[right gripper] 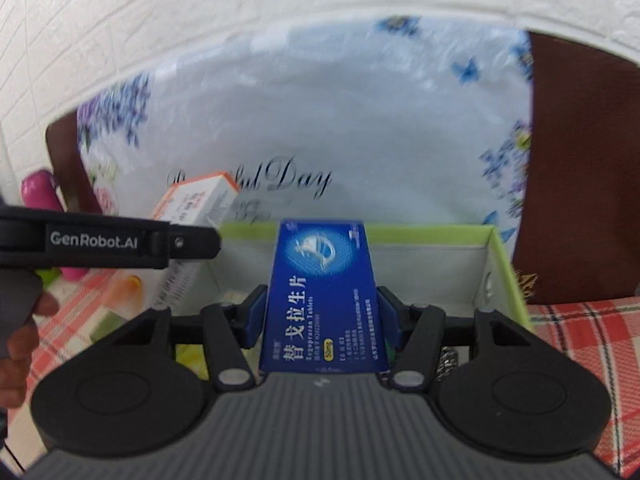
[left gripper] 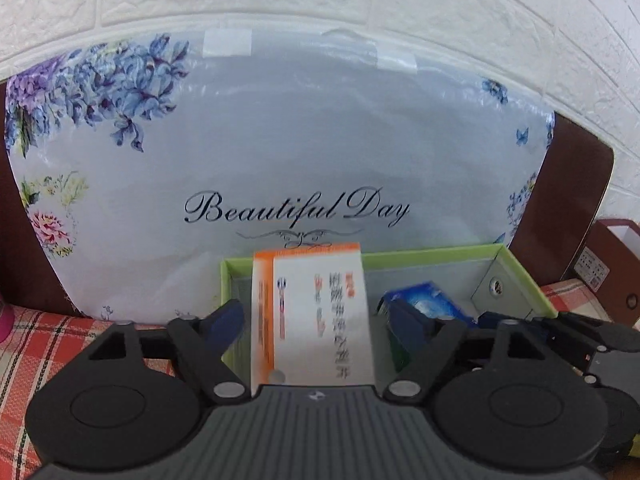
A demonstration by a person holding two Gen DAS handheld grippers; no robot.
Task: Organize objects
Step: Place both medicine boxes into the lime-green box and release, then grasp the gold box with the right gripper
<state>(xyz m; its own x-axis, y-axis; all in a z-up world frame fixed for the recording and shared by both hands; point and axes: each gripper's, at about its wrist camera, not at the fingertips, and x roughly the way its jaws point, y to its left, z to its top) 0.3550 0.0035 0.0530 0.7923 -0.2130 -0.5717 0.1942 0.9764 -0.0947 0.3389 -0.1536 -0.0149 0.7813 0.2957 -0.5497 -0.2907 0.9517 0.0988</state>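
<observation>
Left wrist: left hand-held gripper (left gripper: 312, 312) spread wide, orange-white box (left gripper: 312, 316) loose btwn fingers, over green tray (left gripper: 520, 276) w/ gaps either side. Right wrist: right hand-held gripper (right gripper: 322, 312) clamps blue box (right gripper: 324, 300) above tray's near edge.

A white brick-textured wall (left gripper: 440, 8) runs behind everything. Against it leans a large pale cushion (left gripper: 304, 140) wrapped in glossy plastic, printed with blue and purple flowers and the words "Beautiful Day". Dark brown furniture (left gripper: 560, 208) shows behind the cushion on both sides. A red-and-white plaid cloth (left gripper: 36, 344) covers the surface below. Daylight is soft and even.
</observation>
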